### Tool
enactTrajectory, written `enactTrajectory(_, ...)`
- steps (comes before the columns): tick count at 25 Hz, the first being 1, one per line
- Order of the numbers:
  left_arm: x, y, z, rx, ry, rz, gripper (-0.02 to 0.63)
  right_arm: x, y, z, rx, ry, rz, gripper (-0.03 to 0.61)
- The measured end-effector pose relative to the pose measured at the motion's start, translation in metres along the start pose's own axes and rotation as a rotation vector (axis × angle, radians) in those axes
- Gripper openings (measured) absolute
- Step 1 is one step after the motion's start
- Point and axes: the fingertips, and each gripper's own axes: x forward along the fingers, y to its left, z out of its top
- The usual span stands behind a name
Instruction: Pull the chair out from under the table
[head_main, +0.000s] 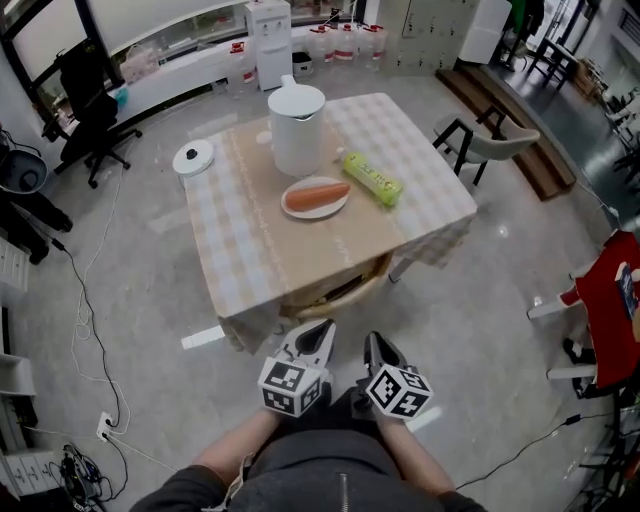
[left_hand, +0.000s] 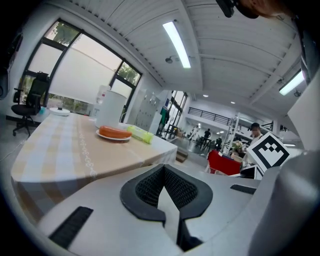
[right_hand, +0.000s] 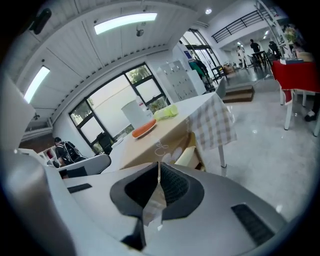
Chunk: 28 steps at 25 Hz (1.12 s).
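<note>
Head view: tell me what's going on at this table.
A person faces the near edge of the table, holding a left hand-held gripper and a right hand-held gripper close to the body, both shut and empty. The chair is tucked under the cloth-covered table with only its wooden back showing, and neither gripper touches it. On the table are a white jug, a plate and a green packet.

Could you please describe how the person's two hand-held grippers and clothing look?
The left hand-held gripper and the right hand-held gripper have light grey bodies with black ribbed pads. Each carries a cube with black-and-white square markers. The person wears a grey top with short sleeves.
</note>
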Motion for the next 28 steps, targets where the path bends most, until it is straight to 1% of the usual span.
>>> enactTrajectory(4, 0.003, -0.005, -0.006, -0.013, 0.016, -0.016, 0.009, 0.0, -0.013, -0.003, 0.055, 0.029, -0.022, 0.012)
enactTrajectory(8, 0.007, -0.007, -0.011, -0.02, 0.029, -0.007, 0.009, 0.004, -0.013, 0.0, 0.077, 0.053, -0.013, 0.012)
enactTrajectory(11, 0.009, -0.01, -0.009, -0.029, 0.022, 0.001, 0.009, 0.014, -0.015, 0.003, 0.104, 0.073, -0.004, 0.012)
enactTrajectory(17, 0.006, -0.013, -0.013, -0.063, 0.025, 0.052, 0.009, 0.028, -0.016, 0.008, 0.215, 0.154, 0.049, 0.014)
enactTrajectory(22, 0.004, -0.013, -0.009, -0.084, 0.004, 0.107, 0.009, 0.049, -0.028, 0.014, 0.335, 0.209, 0.06, 0.014)
enactTrajectory(24, 0.001, -0.013, -0.009, -0.088, 0.0, 0.123, 0.009, 0.055, -0.034, 0.015, 0.344, 0.218, 0.051, 0.014)
enactTrajectory(27, -0.005, -0.013, -0.01, -0.084, -0.002, 0.15, 0.009, 0.067, -0.04, 0.017, 0.314, 0.225, 0.052, 0.02)
enactTrajectory(28, -0.007, -0.012, -0.01, -0.083, -0.003, 0.159, 0.009, 0.071, -0.041, 0.017, 0.306, 0.231, 0.058, 0.034)
